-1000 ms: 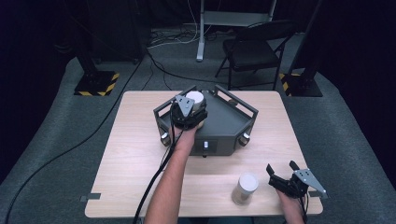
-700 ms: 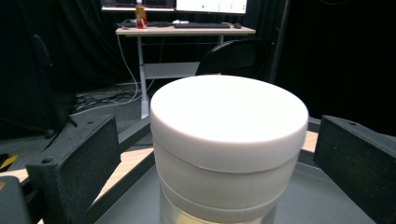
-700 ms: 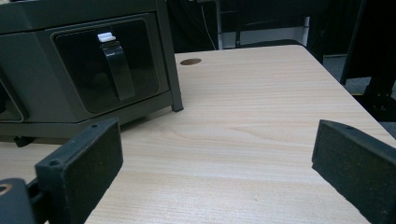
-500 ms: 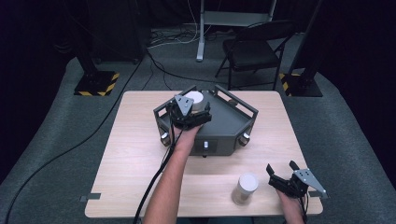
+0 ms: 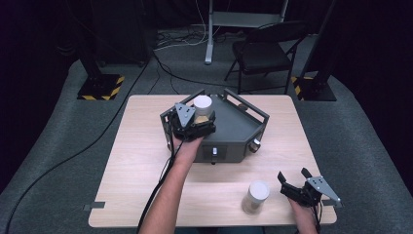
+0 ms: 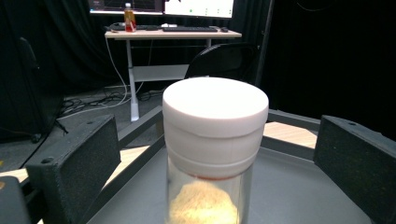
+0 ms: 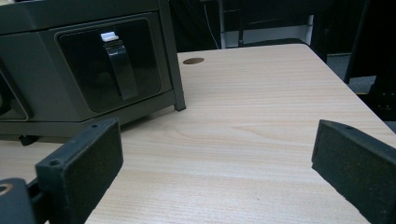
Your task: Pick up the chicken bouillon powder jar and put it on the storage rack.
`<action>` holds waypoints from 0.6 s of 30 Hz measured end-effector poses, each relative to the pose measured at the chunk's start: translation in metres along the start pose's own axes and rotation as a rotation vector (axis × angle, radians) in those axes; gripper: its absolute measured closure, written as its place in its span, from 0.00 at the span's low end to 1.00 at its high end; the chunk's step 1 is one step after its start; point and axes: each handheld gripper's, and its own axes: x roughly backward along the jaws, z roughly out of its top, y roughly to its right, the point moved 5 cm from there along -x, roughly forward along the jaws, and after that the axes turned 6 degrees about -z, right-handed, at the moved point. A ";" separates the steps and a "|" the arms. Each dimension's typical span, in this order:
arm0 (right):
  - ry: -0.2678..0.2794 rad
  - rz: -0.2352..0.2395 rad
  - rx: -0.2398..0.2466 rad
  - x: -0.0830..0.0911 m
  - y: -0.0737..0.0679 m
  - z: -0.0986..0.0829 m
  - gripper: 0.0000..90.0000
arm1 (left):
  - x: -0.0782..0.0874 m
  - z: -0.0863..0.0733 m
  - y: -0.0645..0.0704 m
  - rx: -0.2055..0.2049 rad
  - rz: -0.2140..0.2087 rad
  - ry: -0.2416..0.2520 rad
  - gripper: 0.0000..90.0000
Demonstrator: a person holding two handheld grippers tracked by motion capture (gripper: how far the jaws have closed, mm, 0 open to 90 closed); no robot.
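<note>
High view: left gripper (image 5: 198, 118) sits over the 10 o'clock corner of the grey box (image 5: 234, 139), which takes up the middle of the table (image 5: 146, 185). A white-capped jar (image 5: 202, 108) stands upright on the box's top tray, right at the gripper's tip. Left forearm runs in from 6 o'clock.

Left gripper view: jar (image 6: 214, 149) dead centre between the two black jaws, clear glass, pale powder in the bottom, white screw cap on. Jaws spread wide, a clear gap on both sides of the glass, so released, not gripping. Jar base is cut off by the frame edge, so I can't tell from here whether it's fully seated on the tray.

High view, 5 o'clock corner of the table: right gripper (image 5: 298, 182) low over the wood, jaws apart, nothing in them. Second jar (image 5: 256, 197) with the same white cap stands just beside it, toward 9 o'clock from the gripper, not touching.

Right gripper view: both jaws wide apart over bare table (image 7: 261, 140), released. Box front (image 7: 88, 65) at 10 o'clock with a dark latch and a white tab (image 7: 109, 36).
</note>
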 end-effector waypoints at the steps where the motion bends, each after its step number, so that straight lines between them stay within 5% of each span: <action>1: -0.001 -0.001 0.000 0.000 0.000 0.000 0.01 | 0.002 -0.001 0.000 0.005 -0.001 0.000 0.00; 18: 0.014 0.006 0.011 0.001 -0.001 -0.002 0.00 | 0.032 -0.020 -0.002 -0.004 -0.063 0.037 0.01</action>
